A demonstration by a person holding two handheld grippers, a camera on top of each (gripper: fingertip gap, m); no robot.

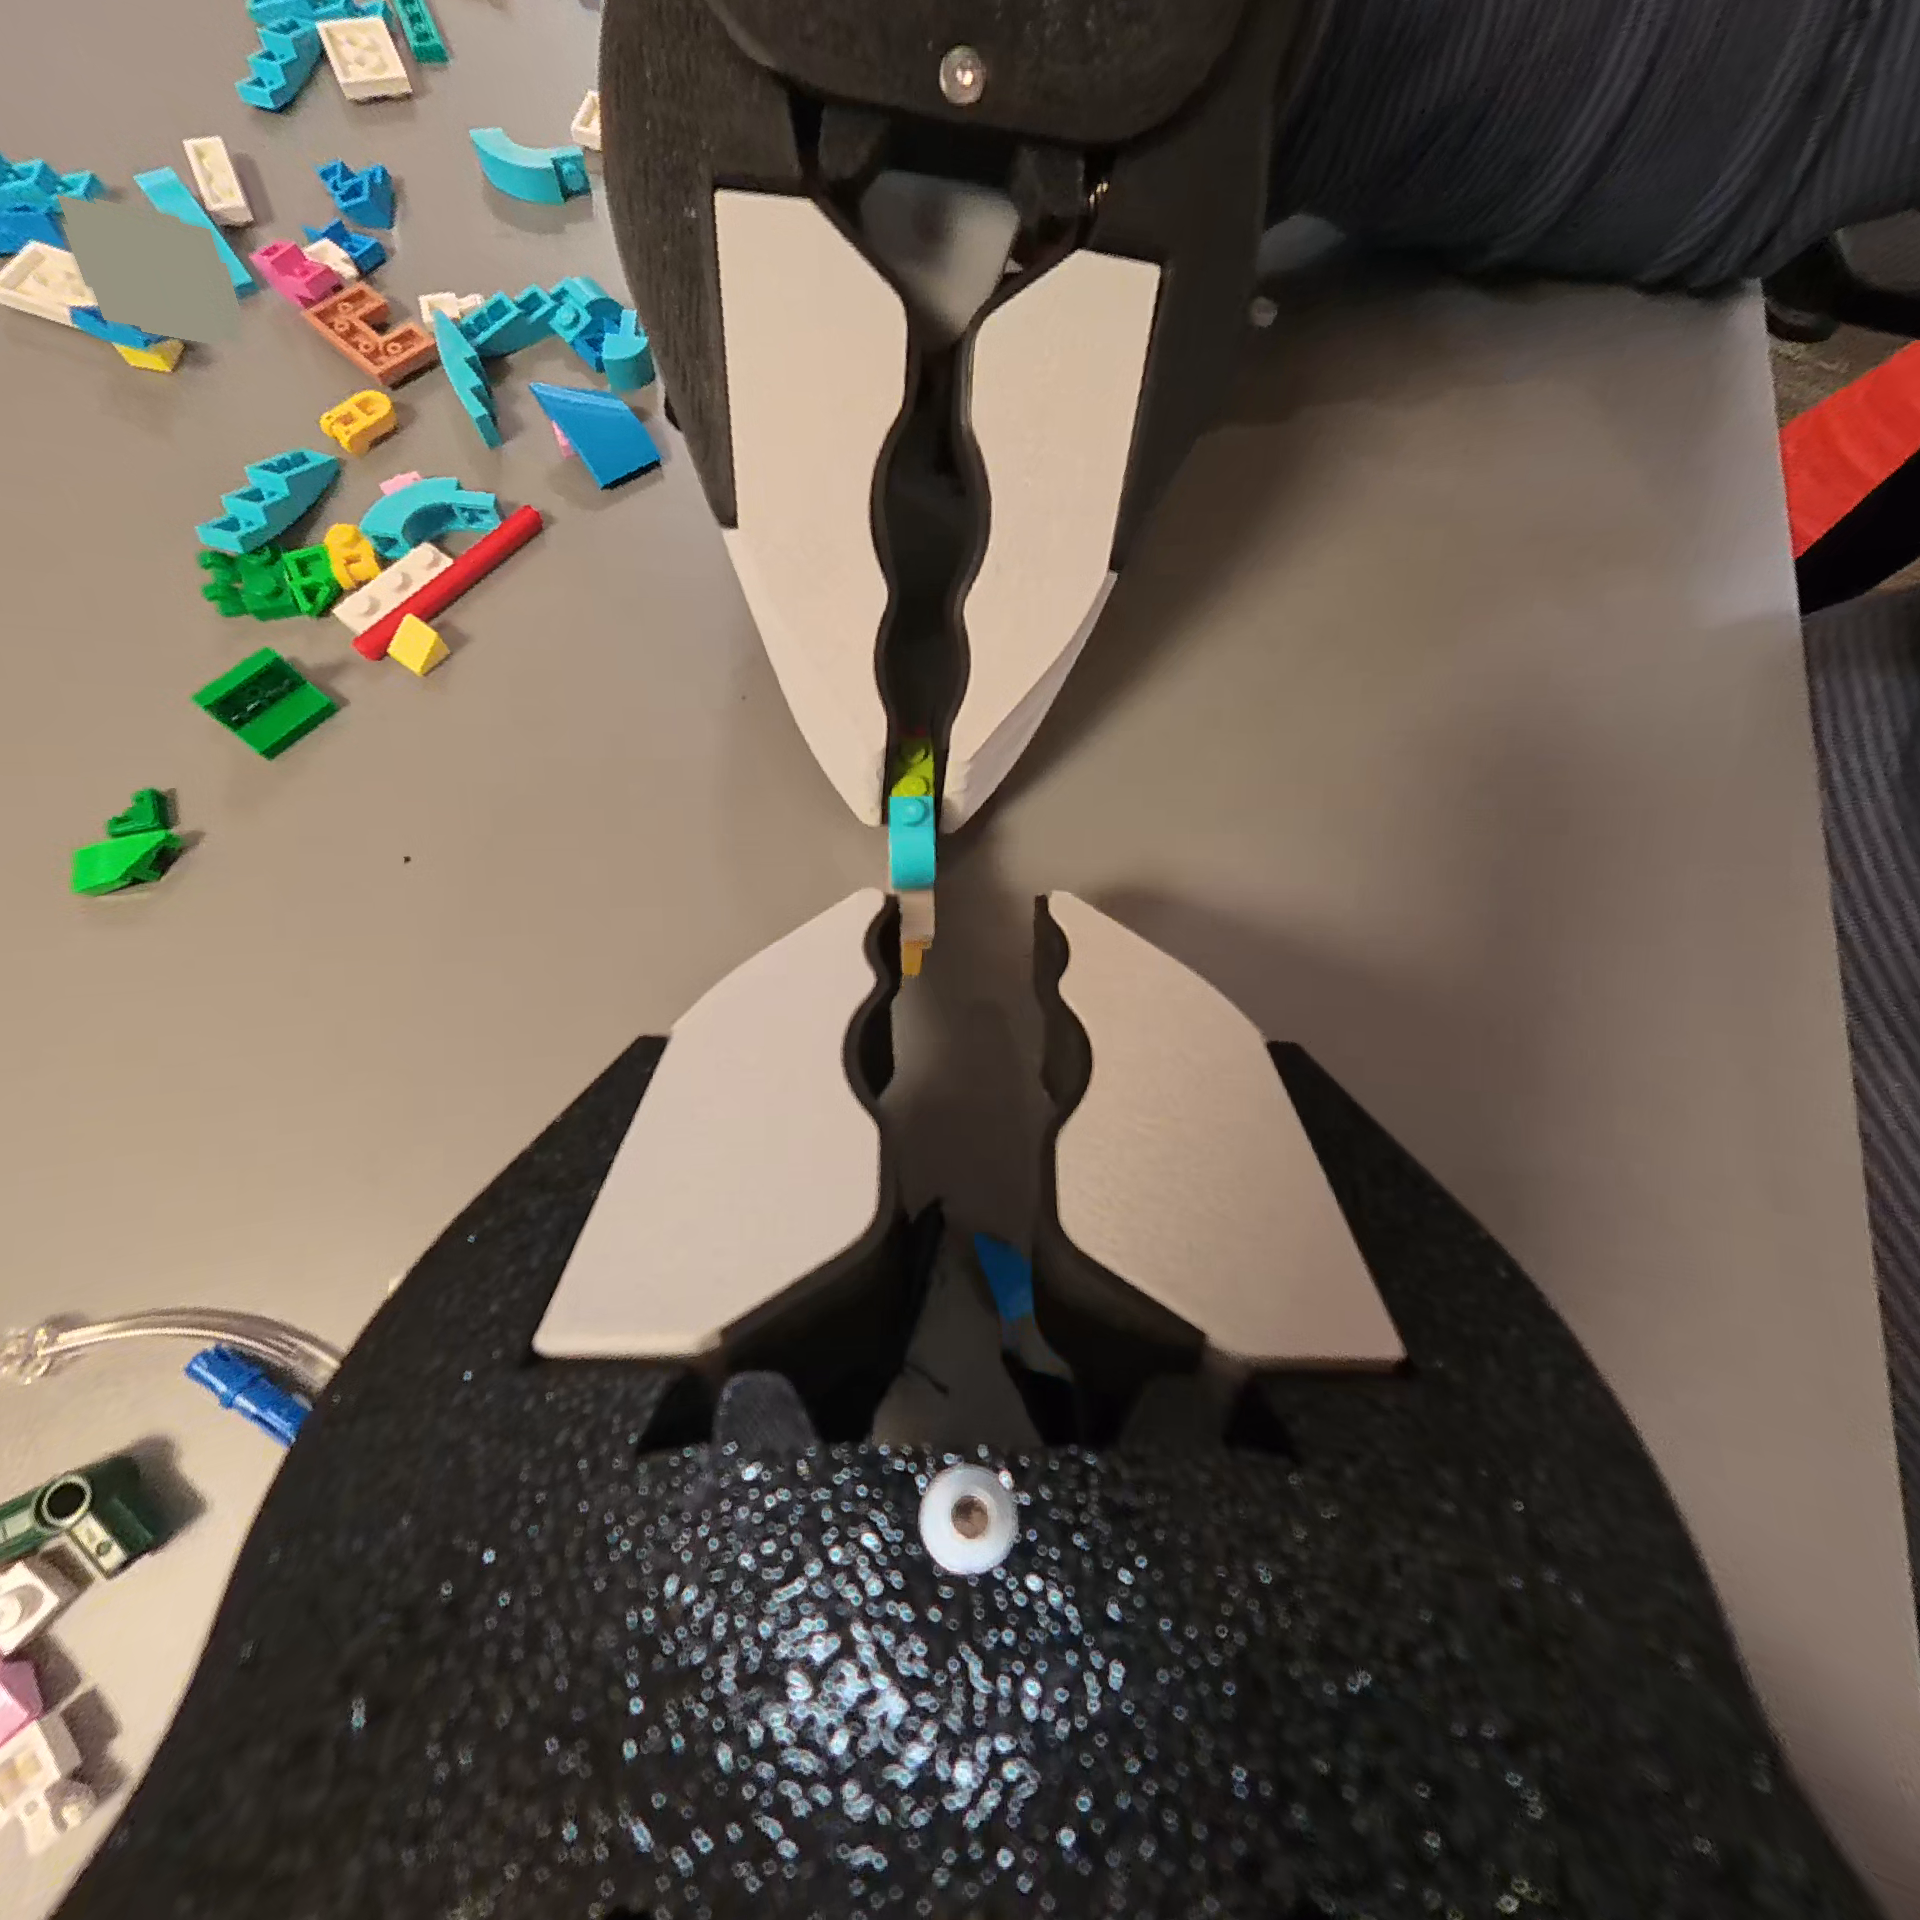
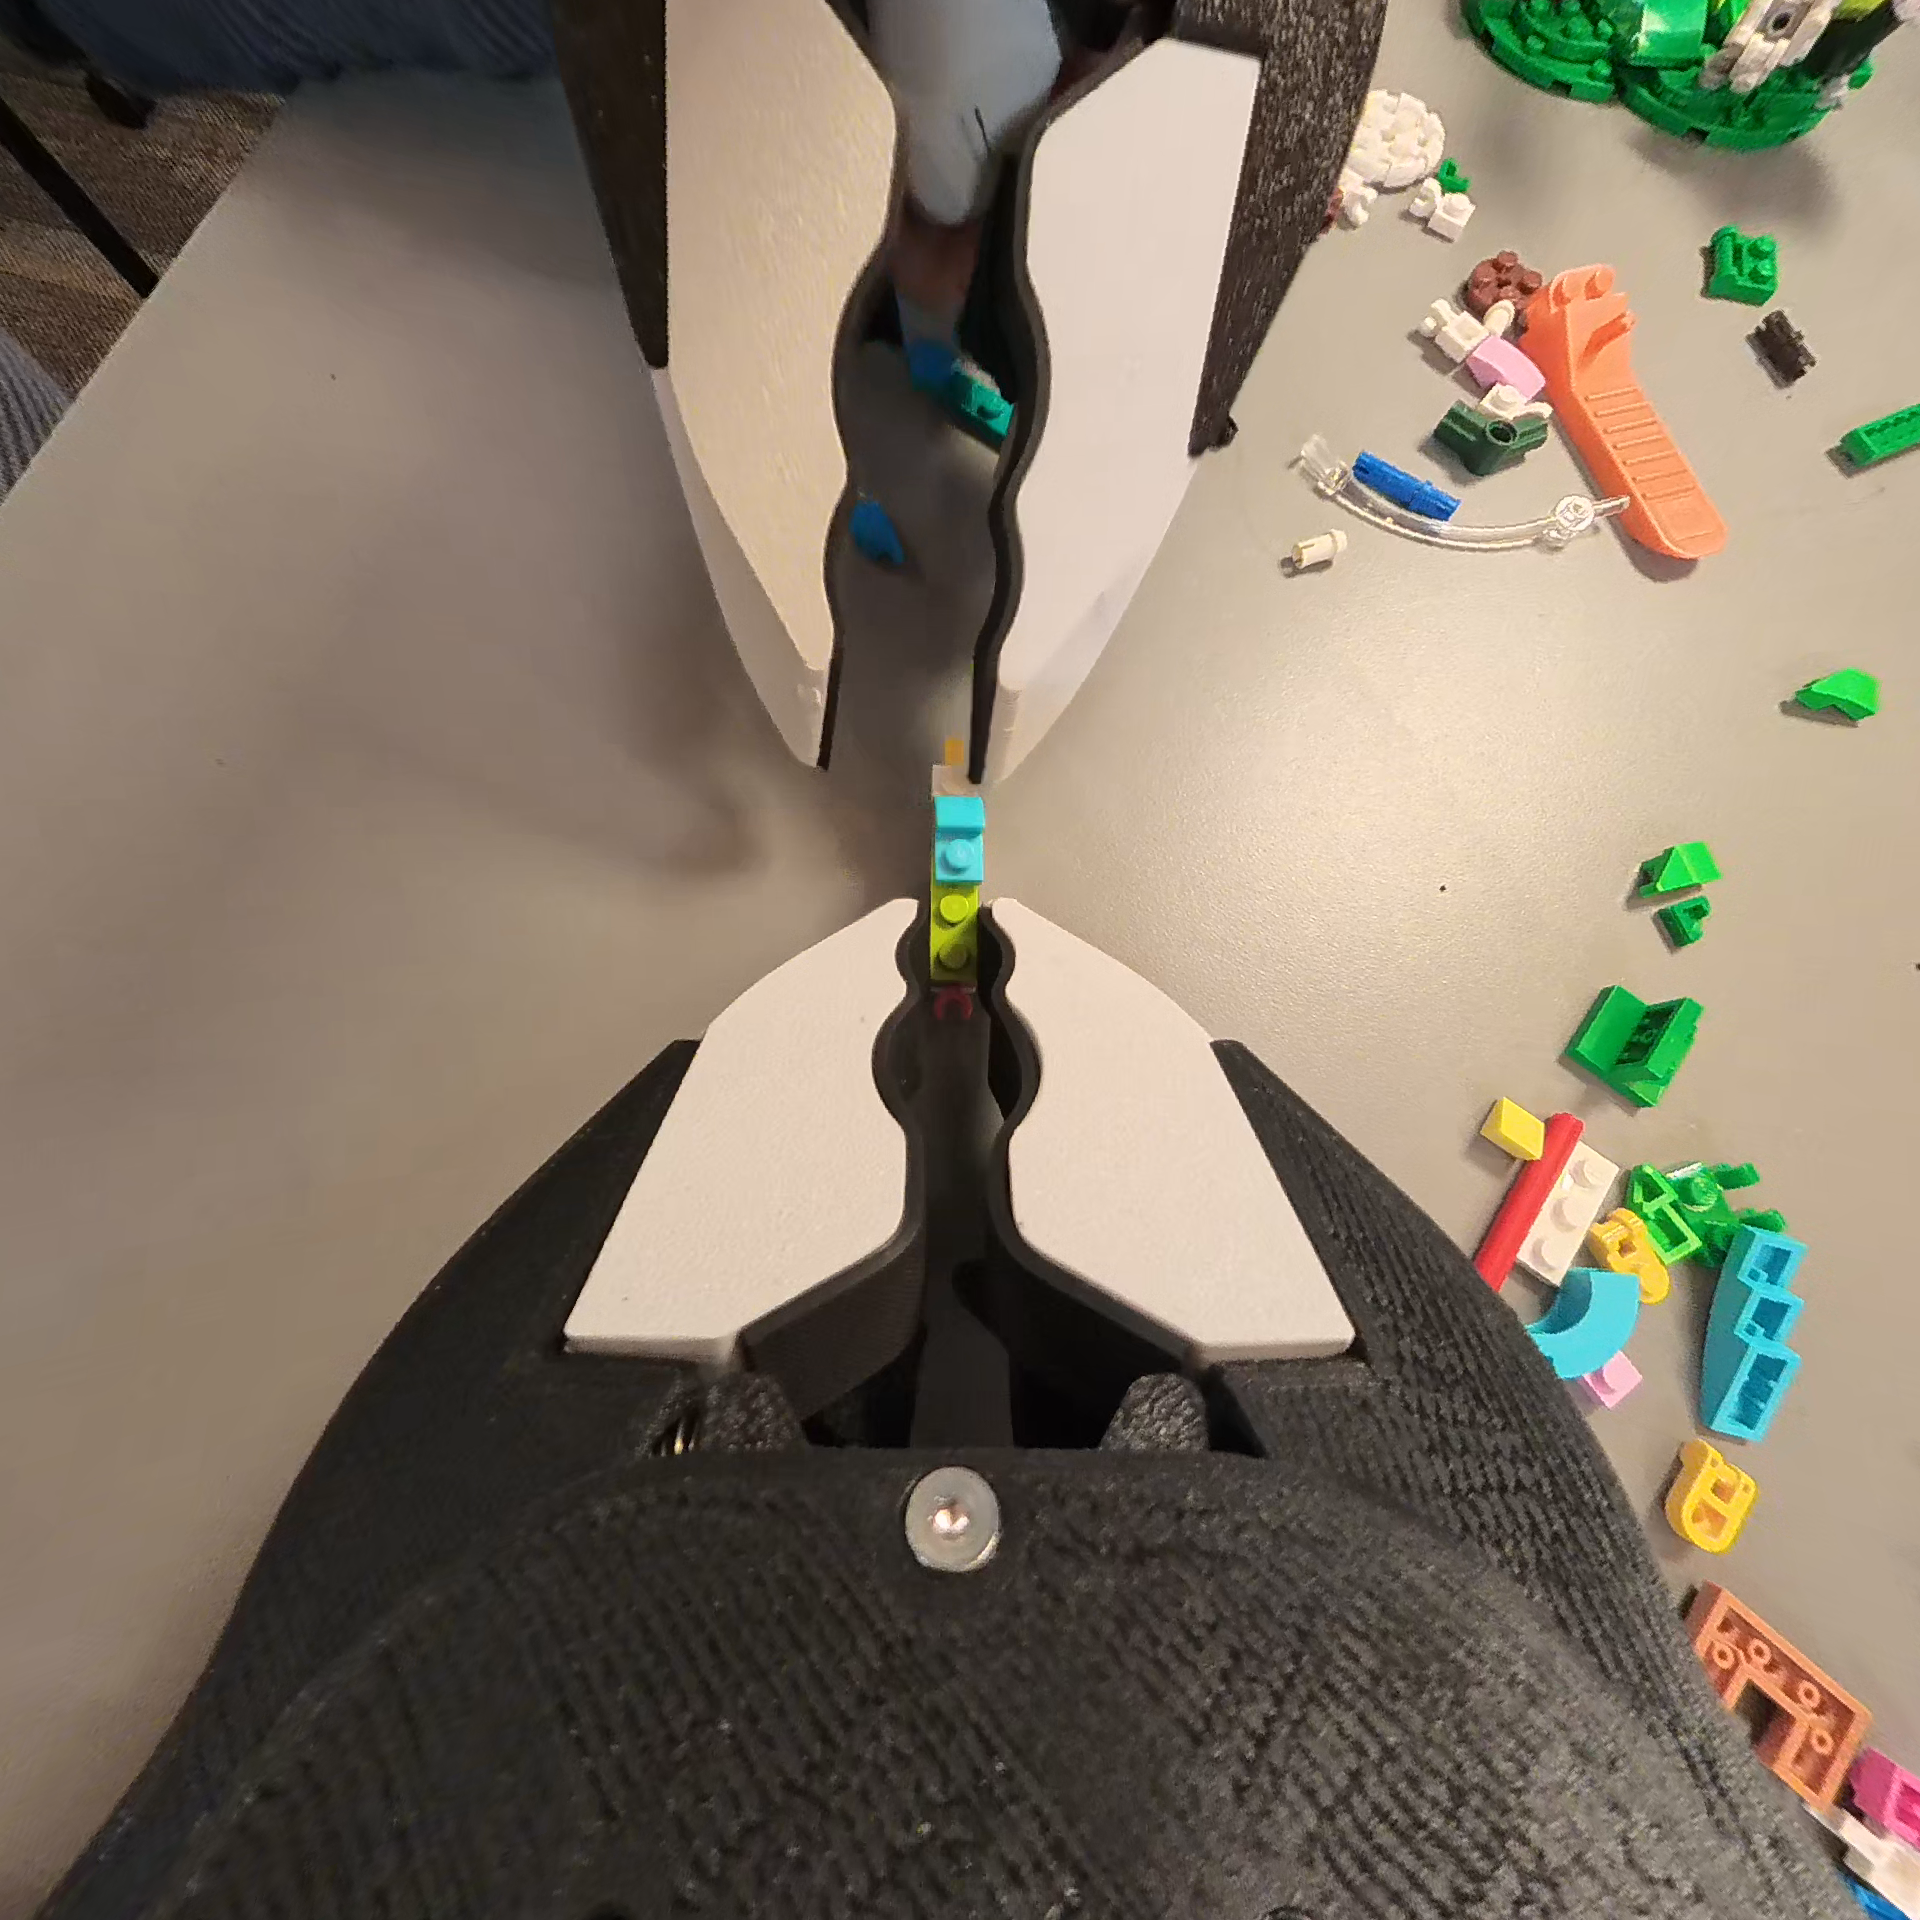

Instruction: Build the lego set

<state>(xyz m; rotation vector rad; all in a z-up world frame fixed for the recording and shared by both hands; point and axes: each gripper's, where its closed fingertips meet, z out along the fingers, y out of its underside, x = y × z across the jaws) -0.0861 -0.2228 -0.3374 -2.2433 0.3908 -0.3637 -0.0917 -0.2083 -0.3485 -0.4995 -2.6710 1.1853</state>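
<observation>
A small lego assembly (image 2: pixel 958 847) of a lime plate, a teal brick, a white piece and a yellow tip hangs above the grey table (image 2: pixel 364 727). My right gripper (image 2: pixel 956 914) is shut on its lime end. In the left wrist view the right gripper (image 1: pixel 914 821) comes in from the top, holding the assembly (image 1: pixel 912 842). My left gripper (image 1: pixel 961 914) faces it tip to tip and is open. The white and yellow end sits between its fingers, against one finger. The left gripper (image 2: pixel 904 764) also shows at the top of the right wrist view.
Loose teal, green, yellow, white and red bricks (image 1: pixel 343 551) lie scattered on one side of the table. A green built model (image 2: pixel 1662 62) and an orange brick separator (image 2: pixel 1621 416) lie farther along that side. A person's dark sleeve (image 1: pixel 1558 135) lies beside the table edge (image 1: pixel 1782 623). The grippers are tip to tip, or close to it.
</observation>
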